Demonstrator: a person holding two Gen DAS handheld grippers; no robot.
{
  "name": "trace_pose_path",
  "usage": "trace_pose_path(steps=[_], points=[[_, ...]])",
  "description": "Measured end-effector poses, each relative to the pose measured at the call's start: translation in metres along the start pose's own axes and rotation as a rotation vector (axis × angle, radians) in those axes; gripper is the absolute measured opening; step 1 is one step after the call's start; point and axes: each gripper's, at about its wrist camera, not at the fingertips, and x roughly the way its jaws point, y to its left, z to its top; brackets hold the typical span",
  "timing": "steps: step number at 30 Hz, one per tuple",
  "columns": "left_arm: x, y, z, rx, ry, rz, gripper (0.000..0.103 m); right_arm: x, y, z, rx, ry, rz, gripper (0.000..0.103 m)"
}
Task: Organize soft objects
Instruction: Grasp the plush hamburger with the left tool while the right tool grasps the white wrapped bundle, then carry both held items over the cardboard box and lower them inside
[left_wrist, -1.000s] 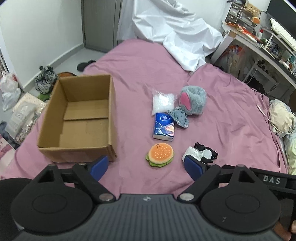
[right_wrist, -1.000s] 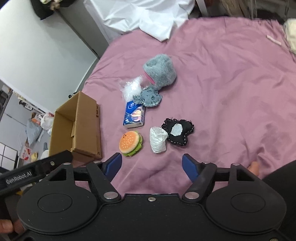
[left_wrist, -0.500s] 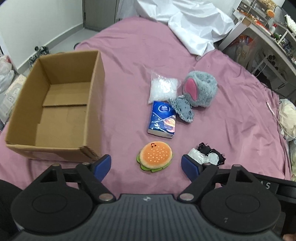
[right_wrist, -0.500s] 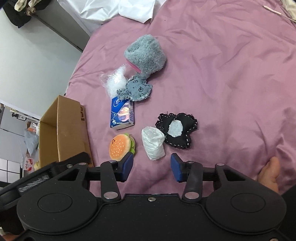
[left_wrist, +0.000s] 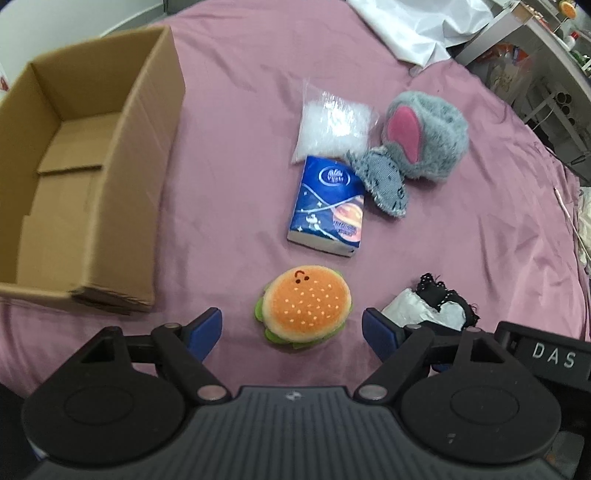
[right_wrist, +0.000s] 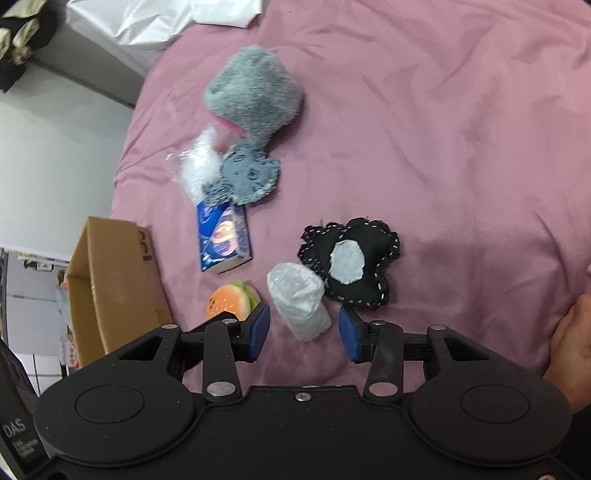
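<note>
Cardboard box: empty. Burger toy, white roll and other soft items: on bedspread, unsorted. Left gripper, right gripper: fingers apart, holding nothing.

Left hand-held gripper jaws wide apart, nothing gripped; right hand-held gripper jaws just narrowed, not clamped.

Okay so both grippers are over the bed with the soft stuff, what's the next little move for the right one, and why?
Probably lower the right gripper a little further onto the white wrapped roll. Its jaws have just been closing, yet both pads stand clear of the roll, which lies loose on the pink sheet between the burger plush and the black pillow.
</note>
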Motion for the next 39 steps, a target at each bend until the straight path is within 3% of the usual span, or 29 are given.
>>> trace_pose_path(steps=[10, 12, 14, 17, 23, 39], points=[[0.037, -0.001, 0.01, -0.033, 0.036, 0.011, 0.081, 0.028, -0.008, 0.016, 0.088, 0.021, 0.015, 0.037], [0.038, -0.005, 0.01, -0.013, 0.026, 0.02, 0.074, 0.028, -0.006, 0.016, 0.079, 0.015, 0.024, 0.029], [0.035, -0.005, 0.01, -0.016, 0.021, 0.012, 0.056, 0.028, -0.002, 0.015, 0.064, 0.013, 0.023, 0.029], [0.029, 0.0, 0.011, -0.067, 0.017, -0.03, 0.051, 0.025, -0.001, 0.014, 0.06, 0.005, 0.033, 0.028], [0.004, 0.003, 0.006, -0.08, -0.042, -0.054, 0.05, 0.012, 0.003, 0.009, 0.029, -0.024, 0.054, 0.028], [-0.079, 0.011, 0.005, -0.077, -0.227, -0.031, 0.05, -0.03, 0.028, 0.003, -0.088, -0.136, 0.189, 0.028]])
